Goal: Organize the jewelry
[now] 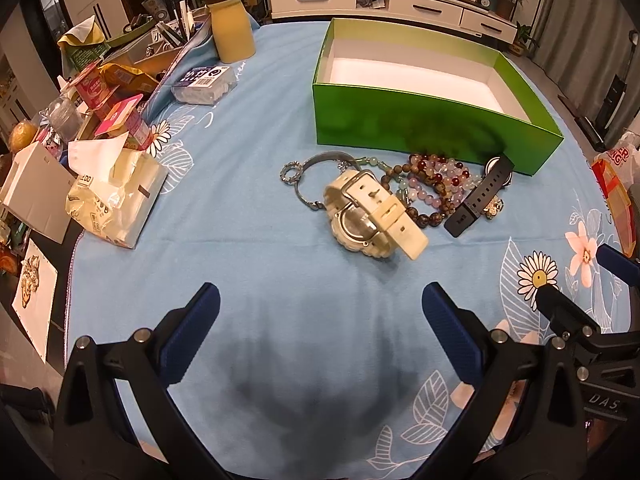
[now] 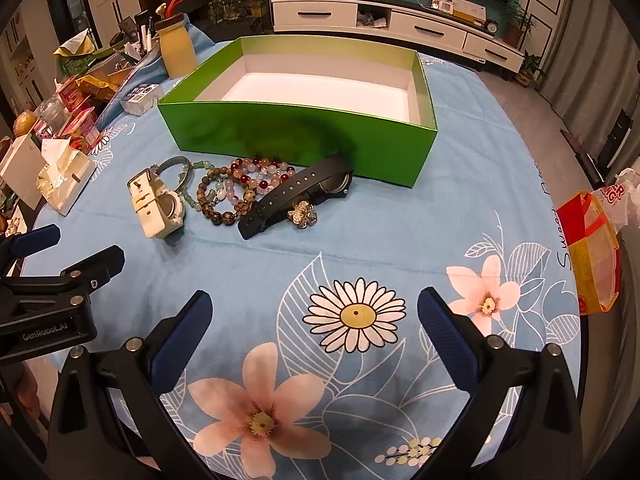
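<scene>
Blue floral table: white watch lies strap-end toward the camera, long axis diagonal, near green box. Left hand-held gripper and right hand-held gripper both gape wide, holding nothing.

- Rectangular cardboard box: bright green outside, white inside.
- Cloth table cover: light blue, printed with white daisies, pink blossoms and white-outlined leaves.
- Chunky plastic wristwatch: cream-white strap and case.
- Slim rubber-strap wristwatch: black.
- Round-bead bracelets: mottled brown, dark red, pale pink and milky white.
- Ribbed gripper finger pads: dark blue on black arms.
</scene>
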`<action>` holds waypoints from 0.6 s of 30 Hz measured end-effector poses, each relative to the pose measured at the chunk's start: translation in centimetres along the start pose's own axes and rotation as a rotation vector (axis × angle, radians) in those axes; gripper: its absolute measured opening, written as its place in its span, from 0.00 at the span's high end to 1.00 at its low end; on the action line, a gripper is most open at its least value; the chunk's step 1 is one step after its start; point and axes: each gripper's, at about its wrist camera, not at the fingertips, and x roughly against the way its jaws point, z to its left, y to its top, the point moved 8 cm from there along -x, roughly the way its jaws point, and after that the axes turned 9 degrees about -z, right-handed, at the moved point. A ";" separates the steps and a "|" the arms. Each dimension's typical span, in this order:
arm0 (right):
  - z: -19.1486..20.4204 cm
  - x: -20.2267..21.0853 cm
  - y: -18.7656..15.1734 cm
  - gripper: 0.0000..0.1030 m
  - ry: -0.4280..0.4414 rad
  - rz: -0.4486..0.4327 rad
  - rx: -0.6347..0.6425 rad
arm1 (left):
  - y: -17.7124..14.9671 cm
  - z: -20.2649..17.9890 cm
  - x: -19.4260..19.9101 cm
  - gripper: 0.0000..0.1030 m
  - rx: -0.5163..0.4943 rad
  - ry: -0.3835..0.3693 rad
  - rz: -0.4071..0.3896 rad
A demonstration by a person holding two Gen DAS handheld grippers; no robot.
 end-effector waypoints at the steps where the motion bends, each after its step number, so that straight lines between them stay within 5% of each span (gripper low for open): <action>1: 0.0 0.0 0.0 0.01 0.000 0.000 0.000 | 0.0 0.1 0.0 0.02 0.002 0.000 0.001; 18: 0.1 0.1 0.2 0.01 0.002 -0.002 0.000 | 0.1 0.0 0.1 0.02 0.002 0.000 0.002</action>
